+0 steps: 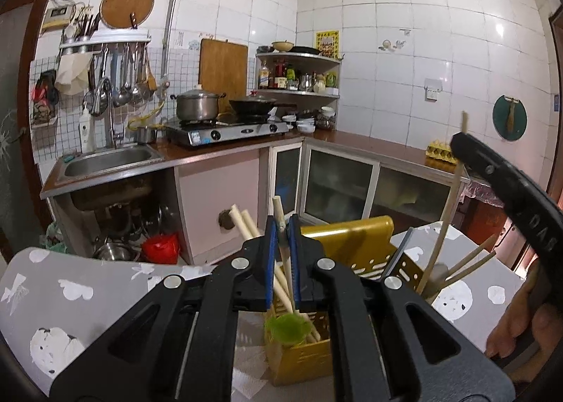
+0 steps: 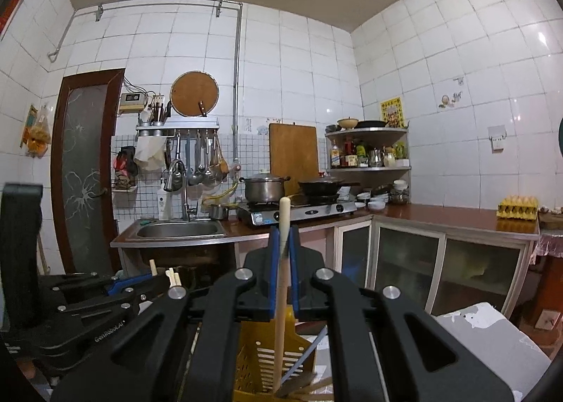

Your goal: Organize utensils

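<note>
Blue-padded and nearest the lens, the left claw (image 1: 282, 226) sat low in the centre of its view, jaws nearly together on a pale utensil handle (image 1: 285, 254) whose green end (image 1: 285, 327) hung just above the front compartment of the yellow utensil holder (image 1: 352, 240). Around that handle, other cream chopsticks (image 1: 246, 224) leaned out of the same compartment toward the upper left. Further right in that view, several thin wooden sticks (image 1: 468, 261) fanned out of another compartment, and the right claw's black body crossed the upper right edge.

From the right wrist view, the right claw (image 2: 283, 240) was likewise almost closed, pinching a long wooden handle (image 2: 281, 314) that ran straight down the middle of the frame into the slotted yellow holder; what its lower end was could not be made out. A blue-grey rod (image 2: 309, 349) slanted beside it inside the holder.

The holder stood on a grey patterned counter (image 1: 70, 282) in the foreground; the sink (image 1: 109, 157) and stove (image 1: 228, 131) lay well apart in the background.

Judging by this, the sorting looked well advanced: most pieces already stood in compartments, and both held items seemed to need only lowering and release. Whether loose utensils lay elsewhere could not be told.
</note>
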`<action>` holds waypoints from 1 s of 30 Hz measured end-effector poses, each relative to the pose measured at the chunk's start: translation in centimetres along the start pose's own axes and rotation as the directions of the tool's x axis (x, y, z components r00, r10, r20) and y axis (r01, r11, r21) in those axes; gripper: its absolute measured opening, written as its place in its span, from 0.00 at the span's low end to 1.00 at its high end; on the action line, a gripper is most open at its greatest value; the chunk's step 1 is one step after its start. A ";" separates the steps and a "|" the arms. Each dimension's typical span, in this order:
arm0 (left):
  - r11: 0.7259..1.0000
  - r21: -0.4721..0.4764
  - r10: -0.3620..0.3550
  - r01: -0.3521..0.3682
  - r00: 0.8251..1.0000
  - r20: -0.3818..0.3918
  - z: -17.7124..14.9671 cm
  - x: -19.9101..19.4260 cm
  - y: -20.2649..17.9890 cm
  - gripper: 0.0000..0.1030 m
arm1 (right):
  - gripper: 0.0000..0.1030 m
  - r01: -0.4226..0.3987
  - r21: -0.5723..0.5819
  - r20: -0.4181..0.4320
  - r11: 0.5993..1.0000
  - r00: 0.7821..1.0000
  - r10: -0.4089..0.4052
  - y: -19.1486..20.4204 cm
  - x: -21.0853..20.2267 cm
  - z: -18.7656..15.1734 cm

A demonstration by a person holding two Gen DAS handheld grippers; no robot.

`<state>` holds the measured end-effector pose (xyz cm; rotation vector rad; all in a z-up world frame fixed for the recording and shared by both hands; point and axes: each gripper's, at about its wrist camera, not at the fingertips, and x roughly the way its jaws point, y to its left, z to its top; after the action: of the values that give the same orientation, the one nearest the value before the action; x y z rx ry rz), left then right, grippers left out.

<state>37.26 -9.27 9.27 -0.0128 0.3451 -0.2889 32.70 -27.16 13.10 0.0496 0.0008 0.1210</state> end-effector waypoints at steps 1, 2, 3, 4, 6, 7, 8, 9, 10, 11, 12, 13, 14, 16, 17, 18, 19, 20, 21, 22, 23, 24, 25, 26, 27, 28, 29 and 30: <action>1.000 -0.003 0.002 -0.002 1.000 -0.010 0.0 0.0 0.1 0.07 | 0.06 -0.006 -0.002 -0.010 1.000 1.000 0.006 0.0 -0.1 0.2; 1.000 -0.007 0.002 -0.002 1.000 -0.020 0.1 -0.2 0.4 0.07 | 0.06 -0.015 -0.007 -0.018 1.000 1.000 0.014 0.0 -0.2 0.3; 1.000 -0.012 0.001 -0.001 1.000 -0.029 0.1 -0.3 0.5 0.07 | 0.06 -0.025 -0.014 -0.028 1.000 0.999 0.025 0.0 -0.3 0.5; 1.000 -0.017 -0.001 0.000 0.999 -0.036 0.2 -0.5 0.7 0.07 | 0.06 -0.035 -0.022 -0.035 0.999 0.999 0.035 0.1 -0.4 0.6; 1.000 -0.025 -0.002 0.001 0.999 -0.050 0.1 -0.9 1.0 0.07 | 0.06 -0.056 -0.046 -0.062 0.997 0.997 0.053 0.5 -0.6 0.7; 1.000 -0.026 0.000 -0.002 0.999 -0.052 0.1 -1.0 1.0 0.07 | 0.06 -0.060 -0.055 -0.074 0.997 0.996 0.056 0.6 -0.6 0.6; 1.000 -0.024 0.008 -0.009 0.998 -0.055 0.0 -1.2 1.1 0.08 | 0.06 -0.048 -0.068 -0.081 0.997 0.996 0.043 0.7 -0.7 0.5; 1.000 -0.022 0.012 -0.013 0.998 -0.059 0.0 -1.2 1.1 0.08 | 0.06 -0.040 -0.073 -0.090 0.997 0.995 0.033 0.7 -0.6 0.4; 1.000 -0.023 0.014 -0.015 0.998 -0.065 0.0 -1.2 1.1 0.08 | 0.06 -0.031 -0.074 -0.101 0.997 0.995 0.023 0.6 -0.5 0.2; 1.000 -0.025 0.016 -0.018 0.997 -0.072 0.0 -1.3 1.2 0.08 | 0.06 -0.018 -0.075 -0.112 0.997 0.994 0.010 0.5 -0.3 0.0; 0.999 -0.027 0.017 -0.019 0.997 -0.076 -0.1 -1.4 1.3 0.08 | 0.06 -0.004 -0.075 -0.131 0.997 0.991 -0.006 0.3 0.0 -0.2; 0.999 -0.027 0.020 -0.022 0.997 -0.079 0.0 -1.8 1.4 0.10 | 0.07 0.003 -0.071 -0.155 0.997 0.988 -0.014 0.1 0.2 -0.4; 0.999 -0.025 0.023 -0.025 0.997 -0.078 0.1 -2.1 1.5 0.13 | 0.07 0.004 -0.069 -0.173 0.998 0.985 -0.016 0.0 0.4 -0.5; 0.999 -0.020 0.032 -0.033 0.997 -0.068 0.3 -3.0 1.5 0.29 | 0.10 0.018 -0.078 -0.211 0.997 0.977 -0.034 -0.2 0.4 -0.8; 0.999 -0.016 0.037 -0.038 0.998 -0.058 0.4 -3.8 1.6 0.35 | 0.24 0.030 -0.085 -0.216 0.996 0.975 -0.048 -0.2 0.2 -0.8; 0.999 -0.014 0.042 -0.043 0.998 -0.047 0.6 -4.6 1.7 0.42 | 0.36 0.039 -0.082 -0.217 0.996 0.975 -0.056 -0.3 -0.4 -0.7; 0.999 -0.014 0.047 -0.048 0.998 -0.038 0.8 -5.4 1.8 0.46 | 0.57 0.050 -0.069 -0.209 0.996 0.976 -0.063 -0.5 -1.1 -0.6; 0.999 -0.014 0.050 -0.051 0.998 -0.035 0.9 -6.1 1.9 0.47 | 0.59 0.059 -0.062 -0.200 0.996 0.977 -0.070 -0.6 -1.7 -0.4; 0.998 -0.014 0.053 -0.054 0.998 -0.032 0.9 -6.9 2.0 0.50 | 0.59 0.069 -0.056 -0.191 0.996 0.978 -0.078 -0.6 -2.6 -0.1; 0.998 -0.014 0.058 -0.058 0.998 -0.028 0.9 -7.7 2.1 0.54 | 0.59 0.077 -0.059 -0.194 0.995 0.977 -0.087 -0.6 -3.3 0.2; 0.997 -0.014 0.071 -0.071 0.997 -0.020 0.9 -8.8 2.3 0.58 | 0.59 0.085 -0.063 -0.196 0.994 0.976 -0.096 -0.6 -3.9 0.4; 0.997 -0.019 0.081 -0.081 0.997 -0.011 0.9 -9.8 2.4 0.67 | 0.60 0.094 -0.069 -0.193 0.993 0.975 -0.106 -0.5 -5.2 0.7; 0.996 -0.026 0.087 -0.087 0.996 0.000 0.8 -10.9 2.6 0.76 | 0.64 0.095 -0.070 -0.191 0.993 0.976 -0.107 -0.5 -6.1 0.8; 0.995 -0.038 0.093 -0.092 0.996 0.016 0.7 -12.3 2.8 0.80 | 0.71 0.099 -0.069 -0.190 0.993 0.976 -0.110 -0.4 -7.3 0.9; 0.995 -0.044 0.095 -0.094 0.995 0.030 0.4 -13.6 3.0 0.87 | 0.74 0.101 -0.066 -0.185 0.993 0.976 -0.112 -0.3 -8.3 0.9; 0.995 -0.043 0.095 -0.094 0.995 0.043 0.1 -15.0 3.0 0.92 | 0.79 0.100 -0.061 -0.178 0.993 0.978 -0.109 -0.1 -9.8 0.6; 0.995 -0.040 0.098 -0.096 0.994 0.050 -0.1 -15.8 3.0 0.95 | 0.85 0.099 -0.058 -0.175 0.993 0.979 -0.108 0.0 -10.7 0.4; 0.994 -0.033 0.104 -0.102 0.993 0.059 -0.6 -16.8 2.9 0.95 | 0.87 0.102 -0.051 -0.174 0.993 0.979 -0.110 0.2 -12.3 -0.1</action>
<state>22.74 -1.76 14.14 -0.0335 0.2884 -0.1805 20.49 -28.40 13.00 -0.0027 0.1776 0.0184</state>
